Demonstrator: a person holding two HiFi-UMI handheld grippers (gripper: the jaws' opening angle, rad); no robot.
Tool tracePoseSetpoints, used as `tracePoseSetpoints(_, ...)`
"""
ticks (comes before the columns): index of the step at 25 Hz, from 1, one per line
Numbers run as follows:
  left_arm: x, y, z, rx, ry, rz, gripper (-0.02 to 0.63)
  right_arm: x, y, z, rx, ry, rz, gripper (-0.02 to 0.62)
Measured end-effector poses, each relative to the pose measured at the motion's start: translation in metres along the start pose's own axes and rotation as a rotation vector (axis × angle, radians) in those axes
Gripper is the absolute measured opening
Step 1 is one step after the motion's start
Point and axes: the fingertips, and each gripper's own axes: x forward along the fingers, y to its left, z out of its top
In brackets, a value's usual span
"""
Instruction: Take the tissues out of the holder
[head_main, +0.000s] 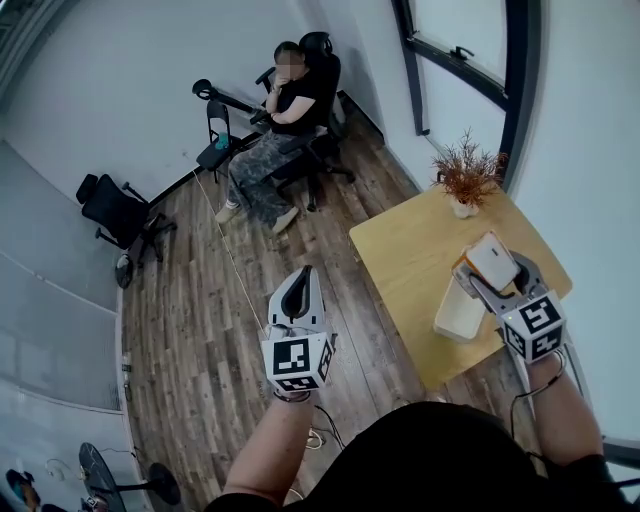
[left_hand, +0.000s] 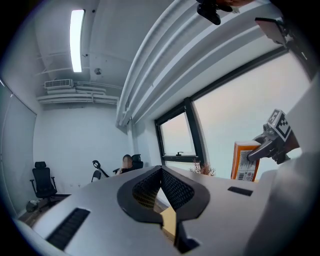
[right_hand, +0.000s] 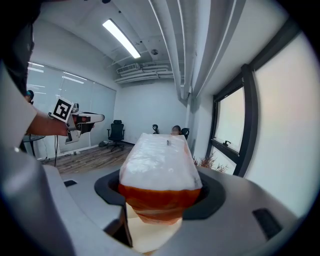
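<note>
My right gripper (head_main: 487, 277) is shut on the tissue pack (head_main: 492, 258), a clear-wrapped white pack with an orange end, and holds it up above the wooden table (head_main: 400, 262). In the right gripper view the tissue pack (right_hand: 160, 172) fills the space between the jaws. The white holder (head_main: 458, 312) sits on the table just below and left of the pack. My left gripper (head_main: 296, 296) hangs over the floor, left of the table, its jaws shut with nothing between them. The left gripper view shows the tissue pack (left_hand: 244, 160) at the far right, held in the air.
A small dried plant in a white pot (head_main: 465, 178) stands at the table's far corner. A person sits in an office chair (head_main: 283, 120) across the room. Another black chair (head_main: 112, 212) stands by the left wall. Windows run along the right side.
</note>
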Motion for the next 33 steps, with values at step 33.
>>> tracePoseSetpoints(33, 0.0, -0.014, 0.022, 0.012, -0.067, -0.046, 0.005, -0.018, -0.007, 0.031, -0.044, -0.067, -0.081, 0.281)
